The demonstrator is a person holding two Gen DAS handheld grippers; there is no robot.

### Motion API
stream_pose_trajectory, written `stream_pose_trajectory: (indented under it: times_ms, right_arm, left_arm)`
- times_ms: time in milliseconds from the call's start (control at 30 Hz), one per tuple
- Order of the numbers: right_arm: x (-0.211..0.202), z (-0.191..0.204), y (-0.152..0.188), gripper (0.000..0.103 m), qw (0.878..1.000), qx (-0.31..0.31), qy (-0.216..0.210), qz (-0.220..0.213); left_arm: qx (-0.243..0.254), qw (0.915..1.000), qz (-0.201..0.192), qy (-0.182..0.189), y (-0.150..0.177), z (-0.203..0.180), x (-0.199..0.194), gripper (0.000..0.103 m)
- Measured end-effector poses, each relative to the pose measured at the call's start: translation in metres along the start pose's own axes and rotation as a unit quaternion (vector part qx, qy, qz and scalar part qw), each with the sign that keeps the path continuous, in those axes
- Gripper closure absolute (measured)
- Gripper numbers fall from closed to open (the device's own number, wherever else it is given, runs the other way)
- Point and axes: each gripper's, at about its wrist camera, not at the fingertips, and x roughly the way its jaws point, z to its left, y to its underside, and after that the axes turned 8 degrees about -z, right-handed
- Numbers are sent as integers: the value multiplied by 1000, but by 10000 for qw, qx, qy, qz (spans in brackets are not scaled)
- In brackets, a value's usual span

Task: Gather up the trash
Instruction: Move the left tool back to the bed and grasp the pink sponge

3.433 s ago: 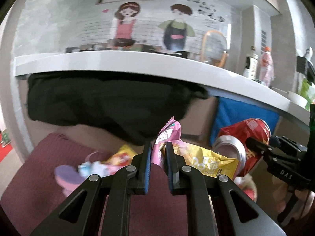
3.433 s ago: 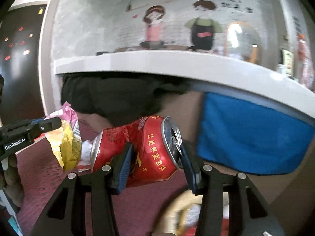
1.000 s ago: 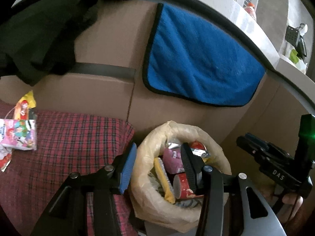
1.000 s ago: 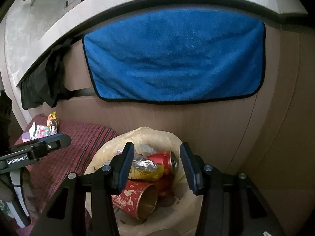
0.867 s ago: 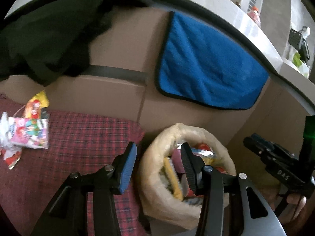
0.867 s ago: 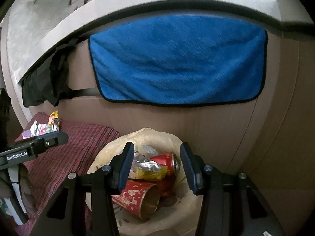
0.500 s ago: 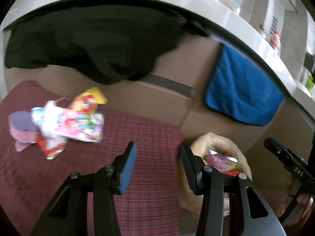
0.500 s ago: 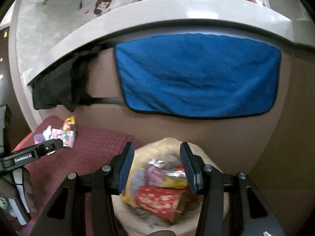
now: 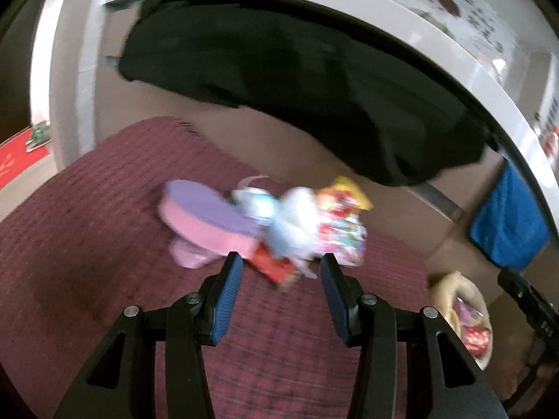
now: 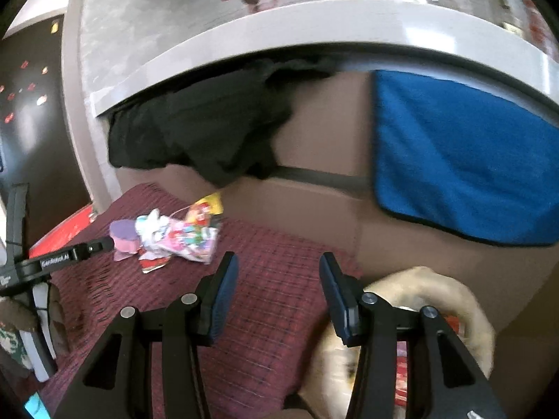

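Wall cartoon; left claw [image 10: 104, 244] reads "GenRobot.AI"

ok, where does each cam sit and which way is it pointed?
Left wrist: on the left gripper, angled down at the trash pile on the red cloth; own open fingers show, right gripper's tip at the right edge.
Right wrist: on the right gripper, angled down between cloth and trash bag; own open fingers, left gripper and hand at left.
Shared: pile, cloth, bag, black garment, blue towel.
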Motion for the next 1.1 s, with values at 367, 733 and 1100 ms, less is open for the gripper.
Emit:
stream_pose_trajectory:
  times_ms: [367, 733, 1100]
  right_arm:
    - [57, 60, 7, 58, 9974, -240, -475, 482]
    - [84, 63, 19, 58, 9953, -230, -547, 768]
    - [94, 58, 24, 58, 9944, -63, -548, 905]
  left_arm:
    - [-1048, 9937, 370, -177, -19, 81, 37, 55]
    - [-1868, 9795, 707, -281, -34, 100, 99, 52]
    - [-1595, 9812, 1088, 86, -34, 67, 107, 58]
